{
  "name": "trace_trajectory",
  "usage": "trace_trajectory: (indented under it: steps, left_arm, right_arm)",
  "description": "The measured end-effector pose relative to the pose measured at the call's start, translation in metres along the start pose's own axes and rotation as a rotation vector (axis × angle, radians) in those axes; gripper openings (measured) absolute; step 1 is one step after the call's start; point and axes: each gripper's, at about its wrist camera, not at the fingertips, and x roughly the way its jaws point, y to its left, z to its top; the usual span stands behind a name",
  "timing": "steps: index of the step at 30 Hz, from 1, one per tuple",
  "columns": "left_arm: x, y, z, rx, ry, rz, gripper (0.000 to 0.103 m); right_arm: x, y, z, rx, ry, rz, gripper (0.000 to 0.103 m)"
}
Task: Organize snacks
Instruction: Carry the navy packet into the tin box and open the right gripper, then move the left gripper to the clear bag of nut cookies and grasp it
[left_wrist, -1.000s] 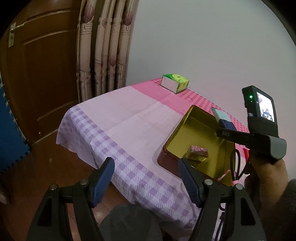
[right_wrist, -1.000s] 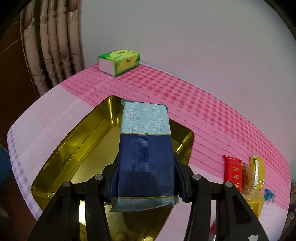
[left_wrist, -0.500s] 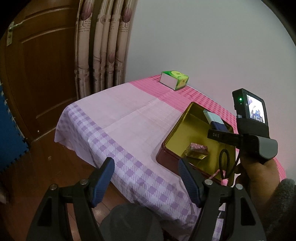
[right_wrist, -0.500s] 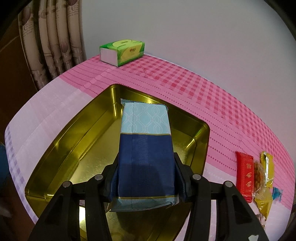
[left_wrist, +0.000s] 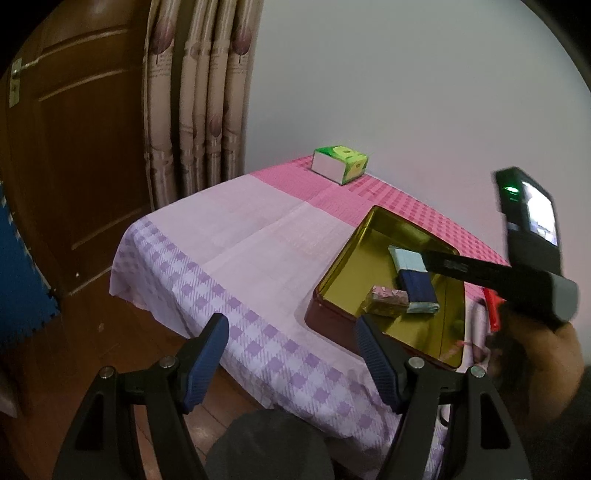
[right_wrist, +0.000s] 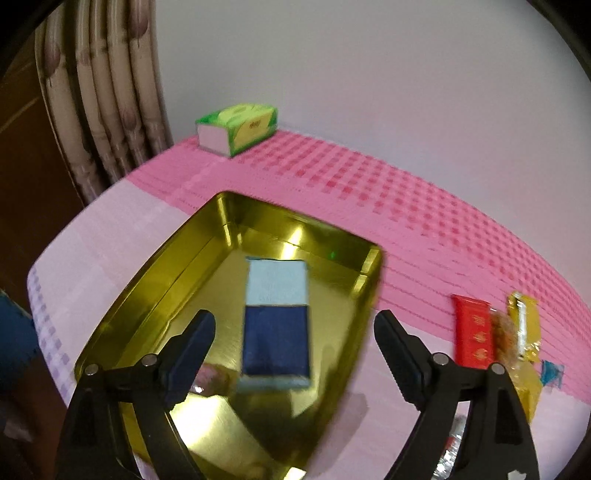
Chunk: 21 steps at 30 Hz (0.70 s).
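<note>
A gold tin tray (right_wrist: 155, 295) (left_wrist: 340, 266) lies on the checked tablecloth. A blue and light-blue snack packet (right_wrist: 275, 321) (left_wrist: 413, 280) lies inside it, beside a small pink-wrapped snack (left_wrist: 388, 297) (right_wrist: 214, 376). My right gripper (right_wrist: 294, 347) is open and empty just above the near end of the packet. My left gripper (left_wrist: 291, 350) is open and empty, off the table's near edge, left of the tray. A red packet (right_wrist: 472, 332) and yellow packets (right_wrist: 524, 328) lie on the cloth to the right of the tray.
A green tissue box (right_wrist: 238, 127) (left_wrist: 340, 164) stands at the far edge of the table by the white wall. Curtains (left_wrist: 199, 103) and a wooden door (left_wrist: 74, 147) are to the left. The table's left part is bare pink cloth (left_wrist: 240, 229).
My right gripper has opened and let go of the blue packet, which now lies in the tray. The right gripper has pulled back and up. The left gripper has hardly moved.
</note>
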Motion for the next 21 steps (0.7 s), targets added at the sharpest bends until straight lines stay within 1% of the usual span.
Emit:
trace_trajectory:
  steps: [3,5,9,11,12,13,15,16,17,19,20,21]
  left_arm:
    - [-0.002,-0.006,-0.002,0.026,-0.009,-0.007,0.073]
    - [-0.003,-0.014,-0.005,0.060,-0.005,-0.024,0.073]
    - [-0.004,-0.033,-0.014,0.123,-0.002,-0.111,0.073]
    - [-0.008,-0.051,-0.023,0.190,-0.028,-0.163,0.073]
    - [-0.007,-0.058,-0.026,0.212,-0.027,-0.178,0.073]
    - [-0.006,-0.069,-0.031,0.250,-0.016,-0.216,0.073]
    - [-0.004,-0.094,-0.040,0.315,0.013,-0.319,0.073]
    - [-0.002,-0.108,-0.045,0.349,0.032,-0.355,0.073]
    - [-0.001,-0.122,-0.050,0.386,0.047,-0.386,0.073]
    - [0.005,-0.153,-0.059,0.457,0.085,-0.434,0.073]
    - [0.009,-0.173,-0.064,0.497,0.103,-0.455,0.073]
    - [0.011,-0.185,-0.068,0.516,0.112,-0.468,0.073]
  right_arm:
    - [-0.023,-0.027,-0.019,0.034,-0.035,-0.012,0.089]
    - [-0.039,-0.051,-0.041,0.052,-0.049,-0.026,0.090]
    - [-0.072,-0.111,-0.099,0.118,-0.053,-0.074,0.091]
    - [-0.091,-0.152,-0.135,0.179,-0.045,-0.122,0.092]
    - [-0.096,-0.165,-0.146,0.203,-0.044,-0.135,0.093]
    - [-0.105,-0.183,-0.161,0.243,-0.044,-0.151,0.094]
    - [-0.121,-0.220,-0.189,0.334,-0.045,-0.191,0.095]
    - [-0.129,-0.237,-0.203,0.383,-0.047,-0.213,0.096]
    - [-0.140,-0.259,-0.221,0.456,-0.053,-0.236,0.096]
    - [-0.153,-0.288,-0.243,0.554,-0.067,-0.259,0.097]
    - [-0.161,-0.301,-0.256,0.598,-0.078,-0.274,0.097]
    - [-0.165,-0.309,-0.262,0.623,-0.082,-0.289,0.097]
